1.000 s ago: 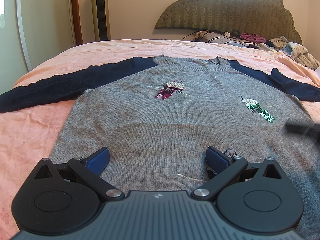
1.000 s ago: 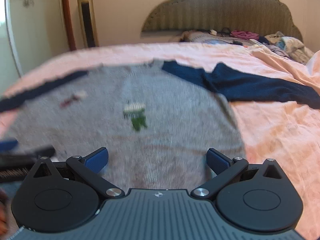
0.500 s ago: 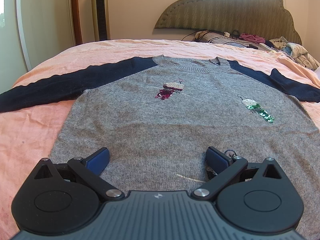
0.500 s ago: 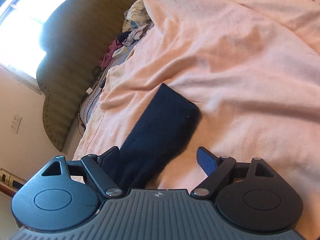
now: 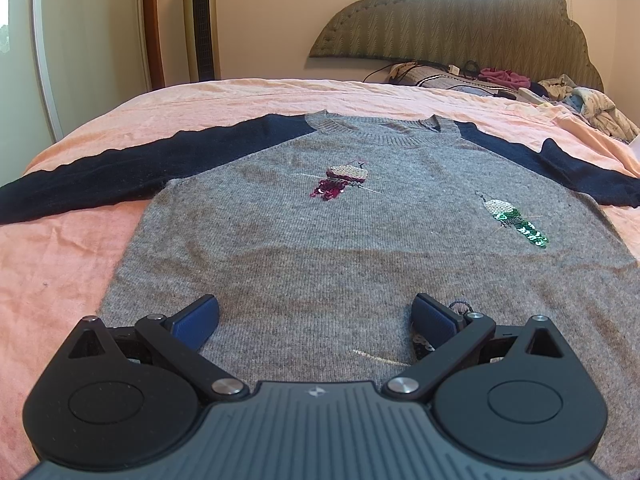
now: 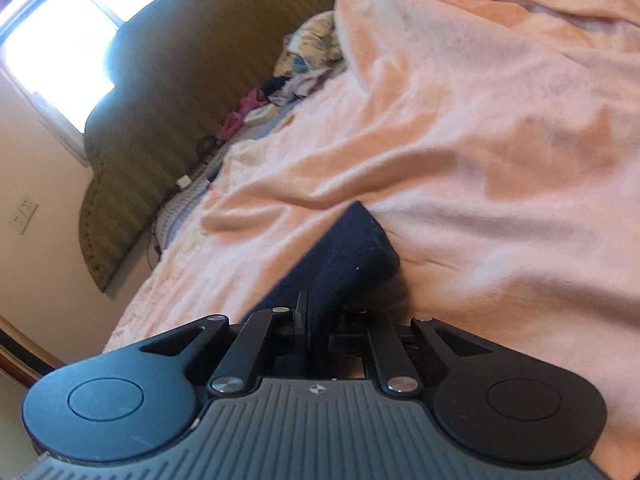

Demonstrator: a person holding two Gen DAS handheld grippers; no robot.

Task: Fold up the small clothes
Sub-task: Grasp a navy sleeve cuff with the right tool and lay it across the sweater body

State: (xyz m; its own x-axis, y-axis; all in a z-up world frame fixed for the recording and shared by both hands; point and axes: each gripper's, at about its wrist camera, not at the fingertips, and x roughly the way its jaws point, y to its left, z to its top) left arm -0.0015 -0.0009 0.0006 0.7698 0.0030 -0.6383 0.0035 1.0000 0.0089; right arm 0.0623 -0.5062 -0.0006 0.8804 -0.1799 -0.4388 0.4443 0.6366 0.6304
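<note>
A grey knit sweater (image 5: 340, 248) with navy sleeves lies flat, front up, on a pink bed sheet (image 5: 60, 260); two sequin bird patches show on its chest. My left gripper (image 5: 316, 316) hovers open over the lower hem area, with nothing between its blue pads. In the right wrist view the camera is rolled to one side, and my right gripper (image 6: 318, 320) has its jaws closing on the end of the sweater's navy sleeve (image 6: 352, 248). The cuff is pinched between the jaws and sticks out ahead of them over the sheet (image 6: 500, 160).
A padded olive headboard (image 5: 440, 20) stands at the far end, with a pile of clothes and cables (image 5: 580, 100) below it. A tower fan (image 5: 200, 20) and a door frame stand at the back left. The sheet is wrinkled on the right.
My right gripper swung from over the sweater's body out to the right sleeve, rolled sideways, and its jaws came together on the cuff. The left gripper stayed still.
</note>
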